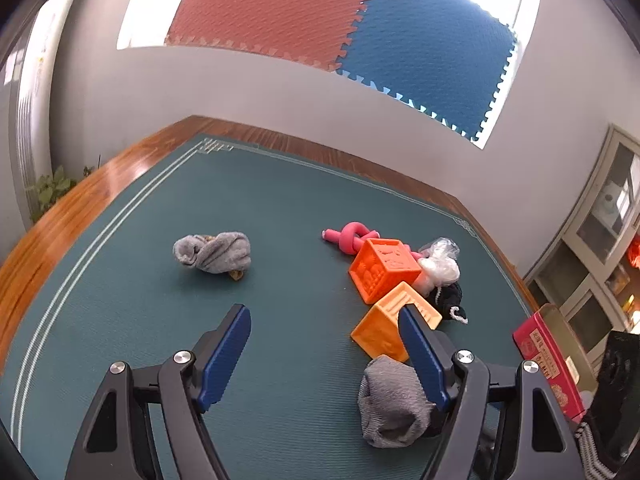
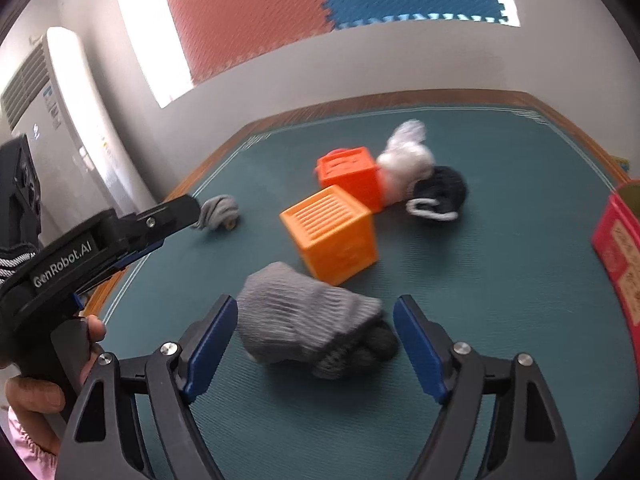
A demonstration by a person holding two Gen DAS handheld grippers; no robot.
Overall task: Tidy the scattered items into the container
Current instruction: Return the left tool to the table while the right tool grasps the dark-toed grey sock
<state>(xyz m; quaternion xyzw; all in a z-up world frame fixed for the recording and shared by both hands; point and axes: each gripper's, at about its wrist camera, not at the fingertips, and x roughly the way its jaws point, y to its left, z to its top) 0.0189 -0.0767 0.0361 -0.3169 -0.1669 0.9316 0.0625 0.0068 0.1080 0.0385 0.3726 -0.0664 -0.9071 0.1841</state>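
We see a dark green mat (image 1: 280,208) on a wood-edged table (image 1: 60,216), foam tiles (image 1: 280,4) on the wall. Both the left gripper (image 1: 324,320) and right gripper (image 2: 316,312) gape, released; a rolled grey sock (image 2: 304,316) lies between the right's jaws, the red container (image 2: 620,248) at the mat's right.

On the bench (image 1: 280,208) lies a mat (image 1: 160,300), and everything rests on it. In the left wrist view a rolled sock (image 1: 214,254) sits alone at the left, well apart from a cluster at the right. There a knotted tube (image 1: 352,238) lies farthest back, with a cube (image 1: 382,270) just before it and a plastic bag (image 1: 440,264) beside that cube on its right. A second cube (image 1: 384,328) lies nearer, touching the first. A dark bundle (image 1: 452,300) sits right of both cubes. Nearest lies another sock (image 1: 394,404). A box (image 1: 546,360) stands at the far right edge.
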